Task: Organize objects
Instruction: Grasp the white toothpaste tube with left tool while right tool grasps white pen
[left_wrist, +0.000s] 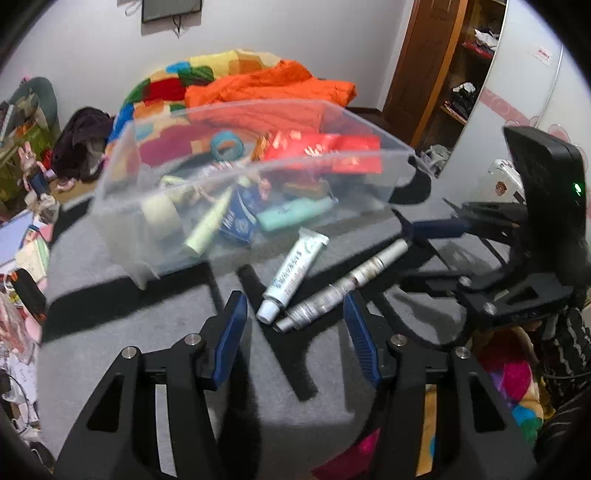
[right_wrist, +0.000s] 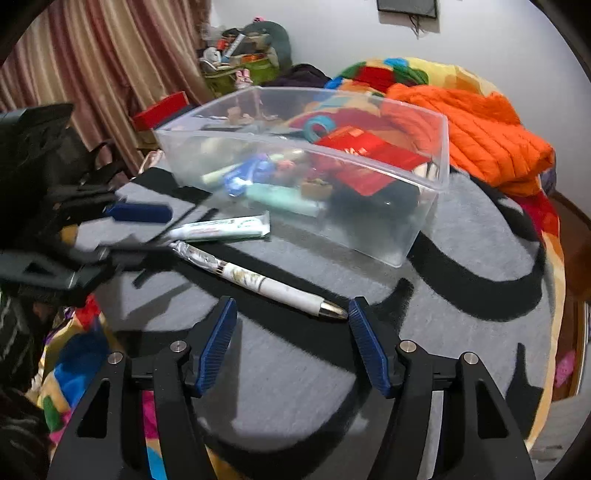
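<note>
Clearing the last loose items into the clear bin (left_wrist: 255, 170).
Both my tongs, left (left_wrist: 295, 314) and right (right_wrist: 291, 321), gape wide and empty; the white tube (left_wrist: 293, 273) and pen (right_wrist: 273, 282) lie near the bin on the grey mat (right_wrist: 295, 387). Next I must close on one.

Home bedroom, bedding (right_wrist: 476, 122), curtain (right_wrist: 92, 62), wardrobe (left_wrist: 454, 66)
</note>
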